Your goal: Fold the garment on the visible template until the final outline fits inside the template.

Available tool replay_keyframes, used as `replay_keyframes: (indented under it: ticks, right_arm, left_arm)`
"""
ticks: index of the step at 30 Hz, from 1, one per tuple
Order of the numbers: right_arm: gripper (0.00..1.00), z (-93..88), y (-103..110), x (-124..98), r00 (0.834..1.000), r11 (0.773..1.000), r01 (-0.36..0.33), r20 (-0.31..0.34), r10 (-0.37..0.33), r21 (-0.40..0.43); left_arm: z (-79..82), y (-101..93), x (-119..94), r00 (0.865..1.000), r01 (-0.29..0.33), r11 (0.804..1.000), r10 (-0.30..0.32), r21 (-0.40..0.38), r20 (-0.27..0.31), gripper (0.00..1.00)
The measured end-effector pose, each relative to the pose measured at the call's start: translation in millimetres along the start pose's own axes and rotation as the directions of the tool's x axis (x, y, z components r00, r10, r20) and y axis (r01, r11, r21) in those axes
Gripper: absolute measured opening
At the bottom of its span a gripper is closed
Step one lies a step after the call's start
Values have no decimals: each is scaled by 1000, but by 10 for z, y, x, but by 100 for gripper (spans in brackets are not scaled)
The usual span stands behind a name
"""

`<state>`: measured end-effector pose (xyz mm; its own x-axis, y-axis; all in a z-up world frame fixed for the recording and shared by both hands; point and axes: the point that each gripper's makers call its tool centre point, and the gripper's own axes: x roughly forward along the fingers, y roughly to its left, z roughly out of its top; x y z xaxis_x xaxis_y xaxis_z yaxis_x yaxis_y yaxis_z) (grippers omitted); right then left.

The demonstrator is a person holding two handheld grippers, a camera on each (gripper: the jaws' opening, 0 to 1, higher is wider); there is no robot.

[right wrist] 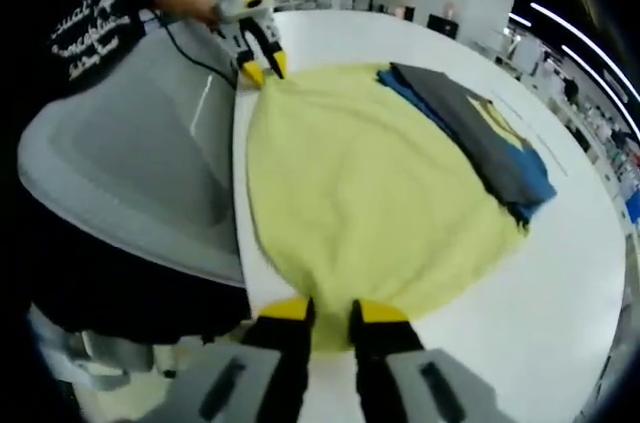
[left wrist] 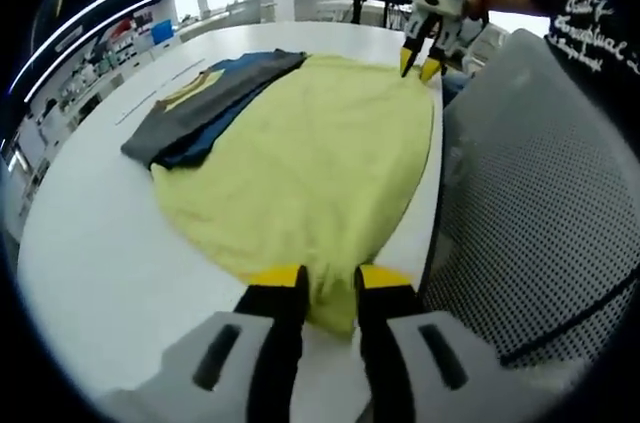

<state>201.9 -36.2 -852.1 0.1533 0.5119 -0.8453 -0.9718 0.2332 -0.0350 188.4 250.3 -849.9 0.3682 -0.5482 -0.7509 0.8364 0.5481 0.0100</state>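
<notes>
A yellow garment (left wrist: 310,153) lies spread flat on the white table (left wrist: 110,263), with one side running along the table edge. My left gripper (left wrist: 330,283) is shut on its near hem, and yellow cloth shows between the yellow-tipped jaws. The right gripper (left wrist: 422,65) holds the far corner of the same side. In the right gripper view the yellow garment (right wrist: 370,193) stretches away from my right gripper (right wrist: 332,311), which is shut on its edge. The left gripper (right wrist: 262,65) pinches the opposite corner there.
A stack of folded grey and blue garments (left wrist: 205,103) (right wrist: 490,143) lies beside the yellow one, overlapping its edge. A grey mesh chair (left wrist: 530,193) (right wrist: 130,163) stands against the table edge next to the person in a black shirt (right wrist: 85,13). Shelves line the room behind.
</notes>
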Motion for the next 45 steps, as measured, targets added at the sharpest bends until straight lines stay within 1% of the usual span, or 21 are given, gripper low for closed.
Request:
replay_keyframes:
  ticks: [2,4,7,9,10,15,19,21,25,28,33,38,43,45]
  right_arm:
    - [5,1,-32,1,1000,1000,16,-5,-16,0]
    - [0,-3,-79,3,999,999,38,-9,-38,-5]
    - [0,-7,-88,8,999,999,37,-1,-37,7]
    - [0,-10,-89,5,999,999,40,4,-40,10]
    - [0,-11,-89,4,999,999,40,5,-40,11]
    - [0,-23,-54,-26,999,999,34,17,-34,36]
    - [0,-9,16,-71,999,998,21,34,-24,62]
    - [0,-4,59,-100,999,997,15,39,-17,71]
    - [0,2,156,-159,999,996,-4,54,-1,90]
    - [0,-6,208,-196,999,995,-7,52,2,102]
    - [0,-11,310,-271,998,994,-39,46,34,105]
    - [0,-18,411,-344,998,991,-62,37,58,120]
    - [0,-24,491,-410,995,986,-88,50,82,143]
    - [0,-11,521,-440,994,984,-94,61,86,150]
  left_arm:
    - [2,24,-6,1000,-2,999,2,-34,-7,11]
    - [20,5,-15,1000,-3,999,2,-41,-11,9]
    - [10,7,-20,1000,-10,999,10,-33,-22,6]
    - [14,-10,-32,1000,-7,999,6,-50,-21,4]
    - [30,-27,-46,1000,-4,999,3,-53,-19,4]
    - [5,-49,-73,1000,7,998,-8,-61,-19,3]
    - [-32,-107,-111,999,25,998,-26,-62,-22,3]
    - [-29,-189,-132,998,48,996,-50,-70,-27,3]
    - [20,-334,-215,997,69,994,-72,-82,-29,3]
    - [24,-382,-277,997,75,993,-77,-88,-19,3]
    - [26,-490,-372,995,93,993,-95,-74,-32,2]
    - [32,-597,-479,992,120,984,-124,-132,-20,2]
    - [25,-684,-586,992,122,982,-126,-146,-15,2]
    - [34,-693,-632,994,112,979,-113,-169,-1,2]
